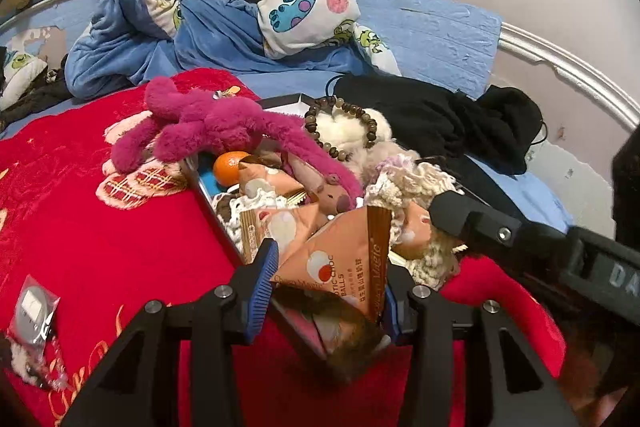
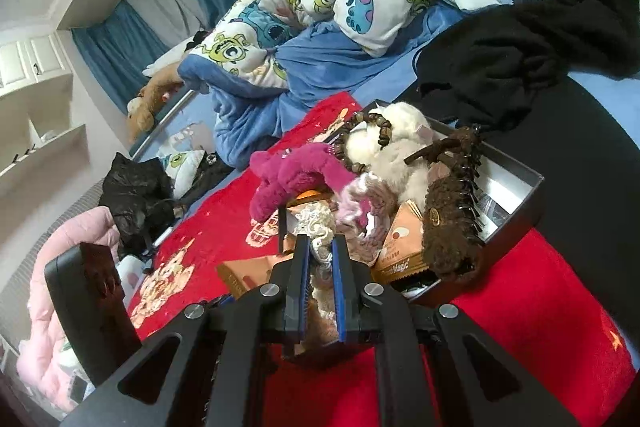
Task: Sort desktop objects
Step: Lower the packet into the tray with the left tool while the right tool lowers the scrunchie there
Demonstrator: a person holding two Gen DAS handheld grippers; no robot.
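Far off to the left of my left tool there's a little clear bag with something grey in it, lying on the red blanket that covers the bed. Up and left of the tool a pink plush toy sprawls over the near-left edge of the box, which is stuffed full. Just ahead of the tool, inside the box, I can see an orange and a couple of orange snack packets. My left tool is clamped on one of those, a triangular snack packet, with a blue pad on each side of it, held right over the front corner of the box. Behind that, a string of wooden beads is draped on a white fluffy toy.

To the right, my right tool comes in over the box, and its pads are pinched together on a bit of cream crochet yarn at the box's near edge. Right of that tool there's another snack packet and a brown fuzzy thing leaning on the box's right side. Further right and beyond the box lies a heap of black clothes.
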